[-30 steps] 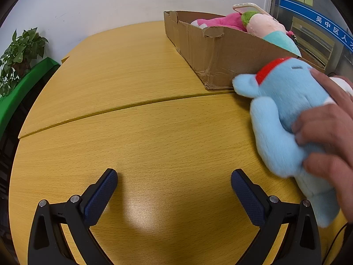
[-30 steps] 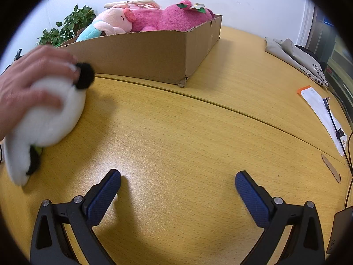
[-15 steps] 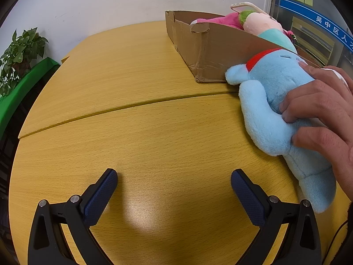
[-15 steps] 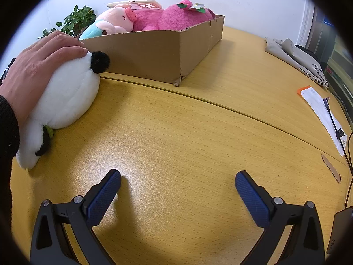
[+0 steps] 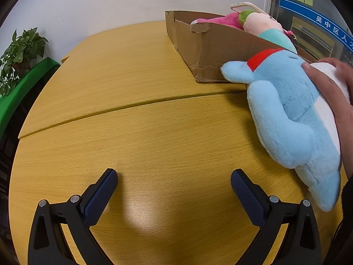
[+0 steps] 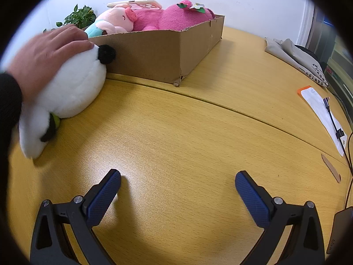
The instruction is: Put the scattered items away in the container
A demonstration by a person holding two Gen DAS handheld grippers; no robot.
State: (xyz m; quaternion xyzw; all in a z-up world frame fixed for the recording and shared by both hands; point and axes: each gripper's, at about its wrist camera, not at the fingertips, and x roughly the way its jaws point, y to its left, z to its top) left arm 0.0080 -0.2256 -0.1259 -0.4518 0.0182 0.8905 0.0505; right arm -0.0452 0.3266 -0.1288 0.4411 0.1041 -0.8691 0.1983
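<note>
Beside cardboard box (image 5: 220, 50), blue plush (image 5: 286, 119) lengthwise, head boxward.

Both views are evenly and brightly lit from overhead. A soft white glare patch is seen on the table (image 5: 141, 216) in the left view, and a broader sheen on the same wood in the right view. Short, soft shadows are cast beside the gripper fingers (image 6: 103, 194). Straight lines are bent by heavy fisheye distortion, and black vignetting is seen at the corners. The bare hand (image 6: 44, 59) is smeared by motion blur; the rest is rendered sharply.
</note>
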